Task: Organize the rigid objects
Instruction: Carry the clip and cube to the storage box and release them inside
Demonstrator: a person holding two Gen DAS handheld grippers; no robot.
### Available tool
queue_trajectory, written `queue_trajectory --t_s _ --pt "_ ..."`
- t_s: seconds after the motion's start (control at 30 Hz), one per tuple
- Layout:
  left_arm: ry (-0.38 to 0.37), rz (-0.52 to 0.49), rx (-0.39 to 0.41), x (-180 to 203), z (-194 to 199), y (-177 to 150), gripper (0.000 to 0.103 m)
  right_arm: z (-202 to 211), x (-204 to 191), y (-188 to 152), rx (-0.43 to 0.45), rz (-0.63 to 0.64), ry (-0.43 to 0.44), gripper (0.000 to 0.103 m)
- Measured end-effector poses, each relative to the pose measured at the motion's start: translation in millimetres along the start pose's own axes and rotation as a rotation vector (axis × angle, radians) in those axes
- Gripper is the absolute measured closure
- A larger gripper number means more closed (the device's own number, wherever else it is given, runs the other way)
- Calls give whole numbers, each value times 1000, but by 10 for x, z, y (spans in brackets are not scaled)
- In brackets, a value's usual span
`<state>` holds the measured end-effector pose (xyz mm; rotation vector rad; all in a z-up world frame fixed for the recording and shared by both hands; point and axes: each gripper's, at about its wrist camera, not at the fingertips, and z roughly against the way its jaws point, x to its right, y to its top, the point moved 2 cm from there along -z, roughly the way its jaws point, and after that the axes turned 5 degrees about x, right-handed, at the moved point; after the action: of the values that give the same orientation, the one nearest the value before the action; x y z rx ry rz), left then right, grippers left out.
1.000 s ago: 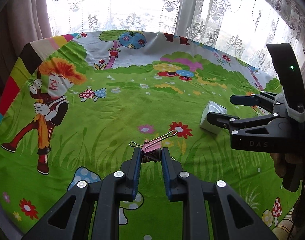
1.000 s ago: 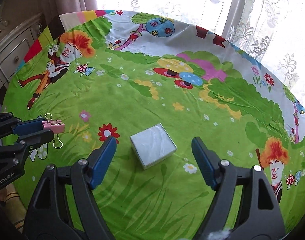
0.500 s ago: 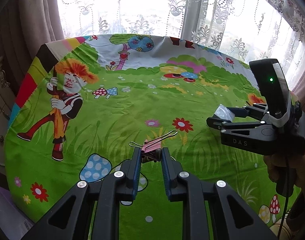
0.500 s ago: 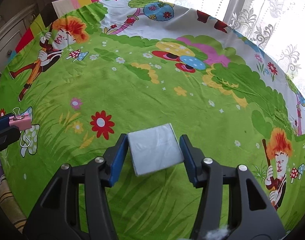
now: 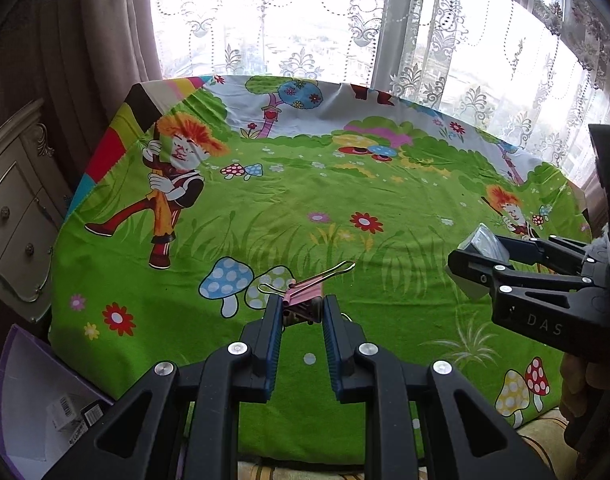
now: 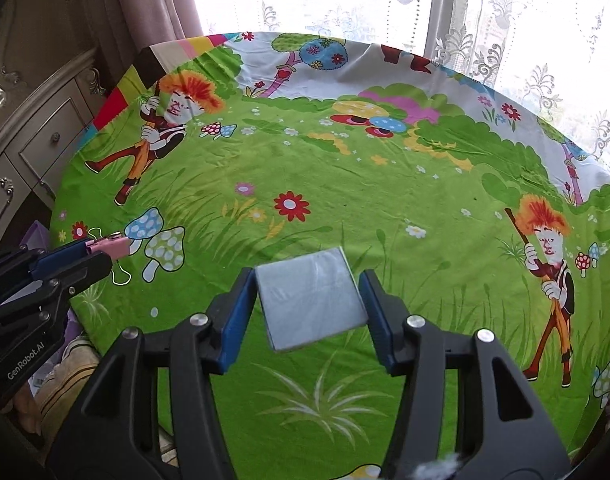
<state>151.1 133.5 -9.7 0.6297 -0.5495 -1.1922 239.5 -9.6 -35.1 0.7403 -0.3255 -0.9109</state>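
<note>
My left gripper (image 5: 303, 312) is shut on a pink binder clip (image 5: 305, 294) with wire handles, held above the near edge of the table. The clip also shows in the right wrist view (image 6: 109, 245), in the left gripper (image 6: 105, 254) at the far left. My right gripper (image 6: 309, 300) is shut on a grey-white square box (image 6: 311, 298), lifted above the green cartoon tablecloth (image 6: 345, 180). In the left wrist view the right gripper (image 5: 469, 260) holds the box (image 5: 483, 240) at the right.
A round table carries the tablecloth (image 5: 305, 208). A pale dresser (image 5: 13, 220) stands at the left. A purple box with small items (image 5: 33, 400) sits below the table's near left edge. Lace curtains (image 5: 305, 20) hang behind the table.
Both grippers have pulled back and risen from the table. The right gripper closed on the box and lifted it; the left kept hold of the clip.
</note>
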Motion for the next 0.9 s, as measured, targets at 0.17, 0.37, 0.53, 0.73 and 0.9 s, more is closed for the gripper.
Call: queue_trajectory --t_s 0.17,0.37,0.53,0.73,0.9 --pt "21 12 3 -116 256 -175 82 254 -245 -159 14 -11 37 46" --pt "52 22 0 -281 533 -406 82 493 -588 -332 13 3 94 46" --pt "88 35 5 -497 784 -591 82 681 -903 -445 17 8 145 46" --pt "160 104 12 -1022 1080 -818 82 817 -1364 -551 -1 39 217 46" --pt "237 180 15 -1527 1302 -1019 82 859 -1807 -629 -17 105 259 46"
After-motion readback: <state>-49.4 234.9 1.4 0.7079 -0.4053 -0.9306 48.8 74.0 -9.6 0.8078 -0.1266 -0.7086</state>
